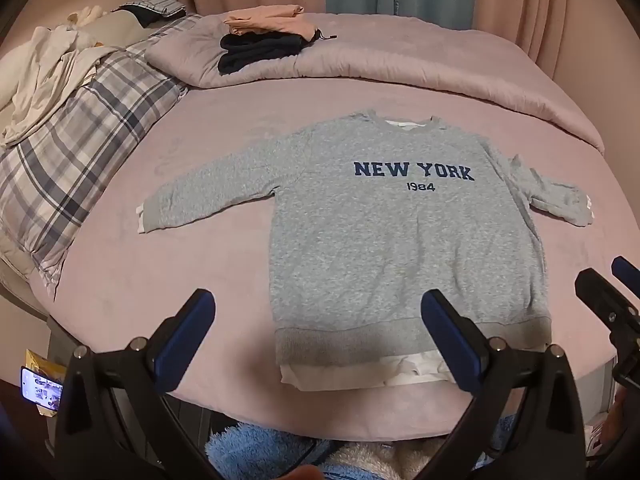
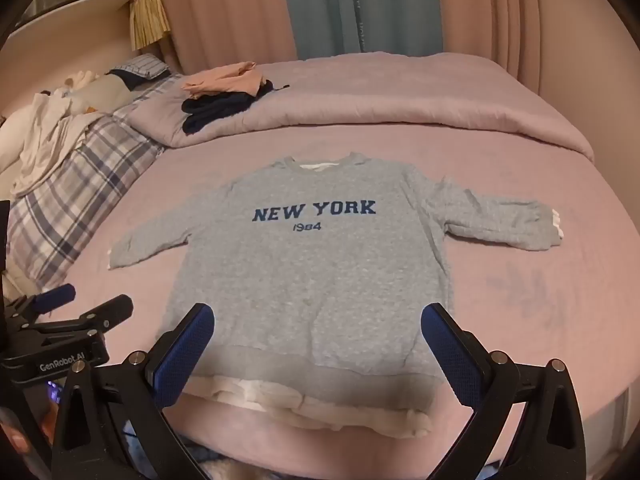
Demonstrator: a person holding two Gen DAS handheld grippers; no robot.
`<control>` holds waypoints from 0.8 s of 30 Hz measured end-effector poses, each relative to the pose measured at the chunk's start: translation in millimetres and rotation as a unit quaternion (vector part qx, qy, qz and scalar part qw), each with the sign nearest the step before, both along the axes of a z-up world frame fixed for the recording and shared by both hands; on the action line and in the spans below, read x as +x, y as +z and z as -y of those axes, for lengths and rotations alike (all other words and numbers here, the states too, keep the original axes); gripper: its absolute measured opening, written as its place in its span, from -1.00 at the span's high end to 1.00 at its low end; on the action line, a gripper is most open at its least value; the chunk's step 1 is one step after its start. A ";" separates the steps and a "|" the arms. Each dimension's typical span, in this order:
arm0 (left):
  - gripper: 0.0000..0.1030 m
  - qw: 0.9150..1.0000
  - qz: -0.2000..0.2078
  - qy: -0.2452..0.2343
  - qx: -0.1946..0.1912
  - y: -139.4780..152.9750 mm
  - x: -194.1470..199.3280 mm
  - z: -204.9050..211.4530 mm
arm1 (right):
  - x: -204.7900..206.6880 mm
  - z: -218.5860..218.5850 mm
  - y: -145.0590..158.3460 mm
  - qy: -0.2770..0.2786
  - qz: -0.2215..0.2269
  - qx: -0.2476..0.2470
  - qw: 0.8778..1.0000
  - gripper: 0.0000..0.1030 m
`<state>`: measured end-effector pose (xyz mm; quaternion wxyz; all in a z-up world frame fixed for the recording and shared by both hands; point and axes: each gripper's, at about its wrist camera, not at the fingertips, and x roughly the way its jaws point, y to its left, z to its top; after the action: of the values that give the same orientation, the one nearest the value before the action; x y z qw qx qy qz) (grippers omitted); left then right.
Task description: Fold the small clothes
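A small grey sweatshirt (image 1: 384, 240) with "NEW YORK 1984" printed in navy lies flat, face up, on the pink bed, sleeves spread to both sides and a white hem showing at the near edge. In the right wrist view the same sweatshirt (image 2: 312, 280) fills the middle. My left gripper (image 1: 318, 312) hovers open above the hem's left corner, nothing between its blue pads. My right gripper (image 2: 318, 316) is open too, held over the lower middle of the sweatshirt and its hem. Each gripper shows at the edge of the other's view: the right gripper (image 1: 612, 284) and the left gripper (image 2: 80, 304).
A folded pile of peach and navy clothes (image 1: 264, 40) rests on the rolled pink duvet (image 1: 400, 64) at the far side. A plaid pillow (image 1: 72, 152) with crumpled white cloth (image 1: 44, 72) lies at the left. Curtains hang behind. A fluffy blue thing (image 1: 256, 452) lies below the bed's near edge.
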<state>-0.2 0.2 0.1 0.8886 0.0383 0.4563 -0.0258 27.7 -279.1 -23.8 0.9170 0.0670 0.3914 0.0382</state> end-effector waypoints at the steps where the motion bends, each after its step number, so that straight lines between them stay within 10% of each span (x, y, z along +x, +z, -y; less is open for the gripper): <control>1: -1.00 1.000 -0.001 -0.002 -0.001 -0.1 0.1 0.1 | -0.1 0.1 0.0 0.000 0.000 0.001 1.000 -0.99; 24: -1.00 1.000 -0.003 -0.012 0.007 -1.3 -2.3 10.2 | -0.1 0.7 -1.1 0.001 -0.003 0.001 1.000 -0.99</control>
<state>-2.4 -10.0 -1.3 0.8868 0.0497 0.4583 -0.0335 27.6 -279.8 -24.9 0.9158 0.0674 0.3939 0.0391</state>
